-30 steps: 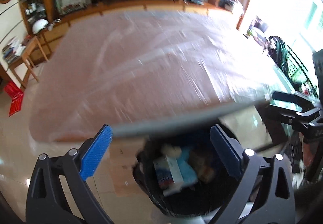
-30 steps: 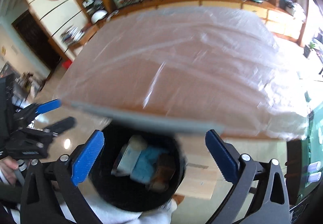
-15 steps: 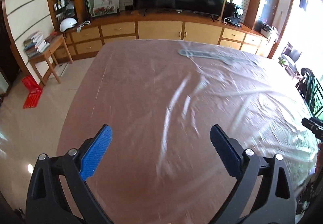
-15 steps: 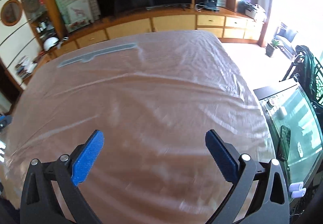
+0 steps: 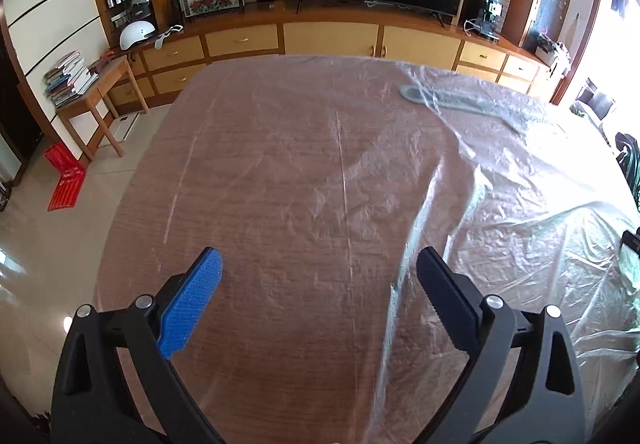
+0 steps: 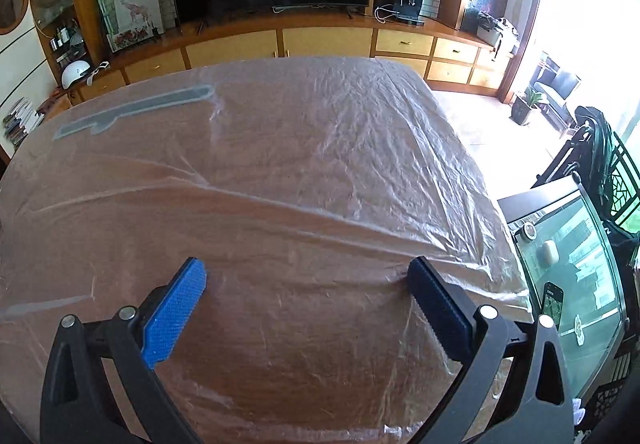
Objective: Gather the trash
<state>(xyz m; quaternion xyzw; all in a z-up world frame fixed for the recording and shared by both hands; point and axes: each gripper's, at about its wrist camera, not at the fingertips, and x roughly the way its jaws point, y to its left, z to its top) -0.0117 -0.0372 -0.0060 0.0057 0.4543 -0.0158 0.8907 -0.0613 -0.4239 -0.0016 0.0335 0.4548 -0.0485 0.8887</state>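
The left gripper [image 5: 318, 294] and right gripper [image 6: 306, 304] hover side by side, blue-padded jaws spread wide and empty, above the wooden table under wrinkled clear plastic sheeting [image 5: 360, 172]; no trash shows on it.

Wood-grain table [image 5: 280, 324], glossy crinkled plastic sheet [image 6: 360, 148]

Daylight floods in from windows [image 6: 580, 36] on the right, blowing that edge to white in both wrist views. Glare streaks the wrinkled plastic sheet [image 5: 500, 204] over the table [image 5: 260, 204], brightest on its right half. Both frames are sharp with no motion blur. Fisheye distortion bows the cabinets [image 5: 332, 38] and darkens the corners to black vignette.
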